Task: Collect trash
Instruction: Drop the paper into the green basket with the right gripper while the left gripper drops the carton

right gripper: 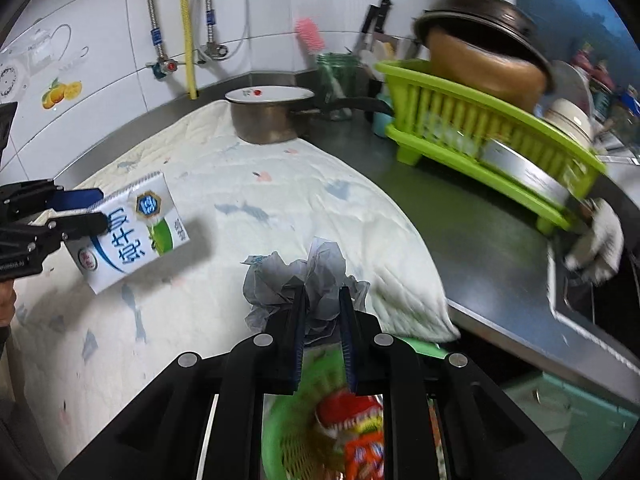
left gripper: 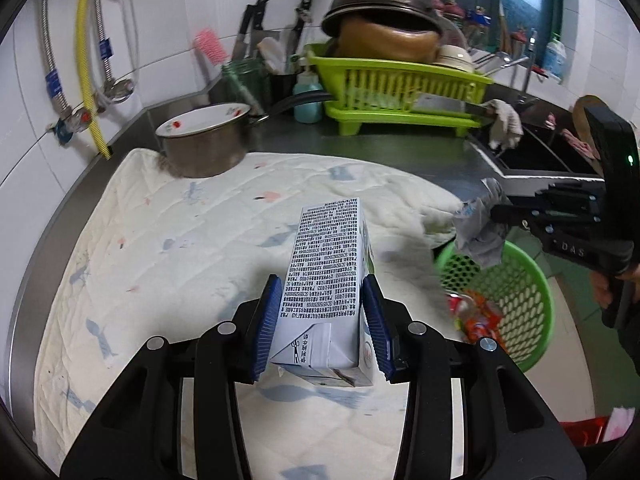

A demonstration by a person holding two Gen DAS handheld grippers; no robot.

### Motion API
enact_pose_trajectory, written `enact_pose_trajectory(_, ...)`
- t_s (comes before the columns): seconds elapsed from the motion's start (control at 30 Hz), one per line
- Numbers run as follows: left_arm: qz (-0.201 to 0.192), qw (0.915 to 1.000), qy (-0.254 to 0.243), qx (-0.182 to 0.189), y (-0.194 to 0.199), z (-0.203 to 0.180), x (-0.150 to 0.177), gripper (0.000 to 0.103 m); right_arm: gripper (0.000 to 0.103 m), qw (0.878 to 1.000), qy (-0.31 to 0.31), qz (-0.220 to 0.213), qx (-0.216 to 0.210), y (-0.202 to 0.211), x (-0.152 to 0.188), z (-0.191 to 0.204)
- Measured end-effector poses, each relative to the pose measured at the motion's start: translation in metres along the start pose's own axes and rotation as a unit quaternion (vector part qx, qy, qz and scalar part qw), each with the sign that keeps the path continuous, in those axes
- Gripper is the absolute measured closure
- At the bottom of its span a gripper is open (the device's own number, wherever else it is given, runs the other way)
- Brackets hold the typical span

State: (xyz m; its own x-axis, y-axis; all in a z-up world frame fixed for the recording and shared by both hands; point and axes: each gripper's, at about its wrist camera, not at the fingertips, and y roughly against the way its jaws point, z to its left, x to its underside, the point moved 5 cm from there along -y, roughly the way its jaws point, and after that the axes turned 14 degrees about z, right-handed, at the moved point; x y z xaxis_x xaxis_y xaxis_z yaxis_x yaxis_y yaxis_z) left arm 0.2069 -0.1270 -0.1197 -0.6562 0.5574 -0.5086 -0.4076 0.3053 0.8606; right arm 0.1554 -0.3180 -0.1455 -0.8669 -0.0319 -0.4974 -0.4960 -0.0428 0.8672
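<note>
My left gripper (left gripper: 325,294) is shut on a white milk carton (left gripper: 326,268) with black print, held lengthwise above the quilted cloth. From the right wrist view the same carton (right gripper: 132,236) shows its blue and green face at the left, clamped by the left gripper (right gripper: 96,210). My right gripper (right gripper: 323,294) is shut on a crumpled grey plastic wrapper (right gripper: 296,276), held over the counter's edge. The left wrist view shows that wrapper (left gripper: 478,230) hanging from the right gripper (left gripper: 498,214) just above a green mesh basket (left gripper: 520,292). The basket (right gripper: 292,432) holds red and orange wrappers (right gripper: 356,428).
A cream quilted cloth (left gripper: 180,240) covers the steel counter (left gripper: 400,144). A steel pot (left gripper: 204,144) stands at the back. A lime dish rack (left gripper: 400,92) carries a wok and bowls beside the sink (left gripper: 532,152). Knives, a pink brush and a teal bottle (left gripper: 307,100) line the tiled wall.
</note>
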Motion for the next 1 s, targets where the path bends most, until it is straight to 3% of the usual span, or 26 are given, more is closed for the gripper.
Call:
enact_pose_trajectory(0.5,0.018,0.9992,-0.030,0.019,-0.004,-0.094,0.019,0.062,0.087,0.995,-0.097,0.021,0.023,0.031,0.108,-0.054)
enact_pose_trajectory(1.0,0.048,0.9955,-0.061,0.055,-0.035,-0.170,0.022,0.062,0.085,0.986,-0.150,0.050,0.044,0.023,0.157,-0.087)
